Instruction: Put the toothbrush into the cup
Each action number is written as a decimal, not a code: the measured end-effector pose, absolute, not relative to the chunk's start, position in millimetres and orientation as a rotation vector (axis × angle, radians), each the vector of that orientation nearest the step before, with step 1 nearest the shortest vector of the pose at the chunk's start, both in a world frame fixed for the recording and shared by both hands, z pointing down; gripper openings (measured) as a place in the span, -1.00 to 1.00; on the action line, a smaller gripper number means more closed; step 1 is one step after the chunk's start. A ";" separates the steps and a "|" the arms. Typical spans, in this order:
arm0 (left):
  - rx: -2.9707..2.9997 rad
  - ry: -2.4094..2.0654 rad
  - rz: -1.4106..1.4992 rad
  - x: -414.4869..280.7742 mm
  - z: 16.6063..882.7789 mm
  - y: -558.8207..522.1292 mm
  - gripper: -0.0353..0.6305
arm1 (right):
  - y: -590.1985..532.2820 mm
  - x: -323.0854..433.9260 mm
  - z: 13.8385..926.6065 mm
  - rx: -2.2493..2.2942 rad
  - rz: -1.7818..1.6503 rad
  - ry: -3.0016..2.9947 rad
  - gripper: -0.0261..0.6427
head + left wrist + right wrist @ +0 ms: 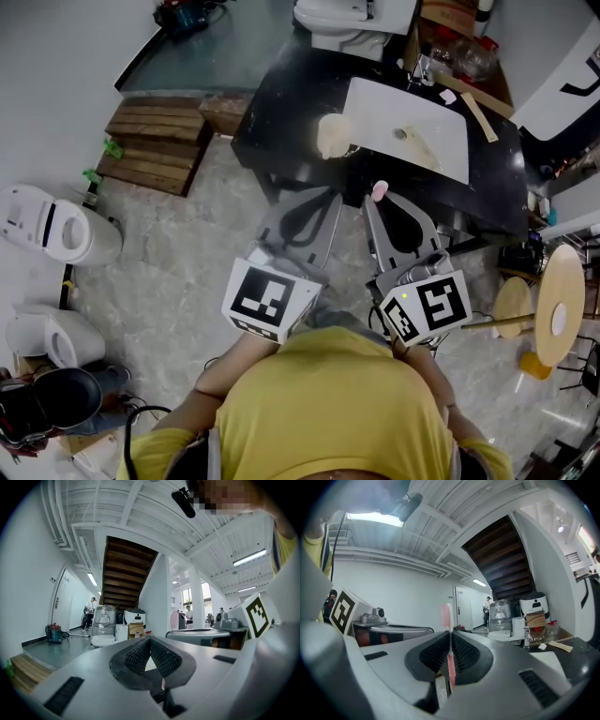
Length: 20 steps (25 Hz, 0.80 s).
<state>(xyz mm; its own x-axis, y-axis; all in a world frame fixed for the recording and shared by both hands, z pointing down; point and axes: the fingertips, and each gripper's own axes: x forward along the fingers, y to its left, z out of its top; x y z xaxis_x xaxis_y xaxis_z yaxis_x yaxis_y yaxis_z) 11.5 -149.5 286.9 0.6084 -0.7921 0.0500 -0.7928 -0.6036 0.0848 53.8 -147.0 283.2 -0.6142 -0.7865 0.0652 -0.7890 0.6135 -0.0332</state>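
The right gripper [450, 634] is clamped on the pink toothbrush [446, 615], whose head sticks out past the tips. The left gripper [150, 640] is closed and empty. What looks like the cup [331, 135] stands on the black table [281, 112], well apart. Reaching it and dropping the toothbrush in are not yet done.

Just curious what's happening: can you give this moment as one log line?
right gripper: shut on toothbrush | left gripper: shut, empty | stage: toothbrush not yet in cup
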 end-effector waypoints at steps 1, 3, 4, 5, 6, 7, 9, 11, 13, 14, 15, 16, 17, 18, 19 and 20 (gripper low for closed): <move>2.726 -1.353 0.006 14.1 284.3 -156.0 -0.87 | -153.6 55.2 283.4 1.349 0.092 -2.787 -0.82; 2.719 -1.369 0.006 18.1 283.4 -168.3 -0.87 | -165.8 58.2 284.5 1.330 0.099 -2.798 -0.82; 2.714 -1.379 0.011 19.8 284.6 -174.2 -0.87 | -171.8 60.1 285.3 1.321 0.105 -2.804 -0.82; 2.707 -1.389 0.015 21.2 286.2 -179.6 -0.87 | -177.6 62.0 286.2 1.312 0.112 -2.809 -0.82; 2.698 -1.399 0.020 22.2 287.7 -184.4 -0.87 | -183.0 63.7 287.0 1.302 0.120 -2.815 -0.82; 2.690 -1.408 0.024 22.8 288.9 -188.6 -0.87 | -187.8 64.9 287.6 1.292 0.127 -2.820 -0.82; 2.674 -1.425 0.027 22.4 290.0 -196.8 -0.87 | -196.7 65.9 288.2 1.278 0.135 -2.829 -0.82; 2.663 -1.436 0.029 21.3 290.4 -204.9 -0.87 | -205.2 65.6 288.5 1.270 0.139 -2.834 -0.82; 2.658 -1.439 0.037 20.6 291.2 -211.8 -0.87 | -212.8 64.7 289.5 1.263 0.145 -2.834 -0.82; 2.656 -1.437 0.042 19.9 292.0 -214.9 -0.87 | -216.5 63.7 290.4 1.260 0.150 -2.832 -0.82; 2.654 -1.434 0.047 18.8 293.2 -218.4 -0.87 | -220.4 62.3 291.3 1.258 0.154 -2.831 -0.82; 2.653 -1.431 0.049 17.3 294.2 -222.7 -0.87 | -224.8 60.6 292.2 1.258 0.157 -2.829 -0.82; 2.652 -1.428 0.045 15.9 294.7 -228.0 -0.87 | -229.8 59.0 292.8 1.260 0.157 -2.826 -0.82; 2.653 -1.423 0.039 14.7 295.0 -233.9 -0.87 | -235.4 57.6 293.4 1.265 0.157 -2.824 -0.82; 2.654 -1.415 0.035 13.5 295.7 -240.2 -0.87 | -241.6 56.3 293.9 1.273 0.157 -2.821 -0.82; 2.656 -1.406 0.038 12.2 296.9 -246.6 -0.87 | -248.1 55.0 294.5 1.282 0.160 -2.817 -0.82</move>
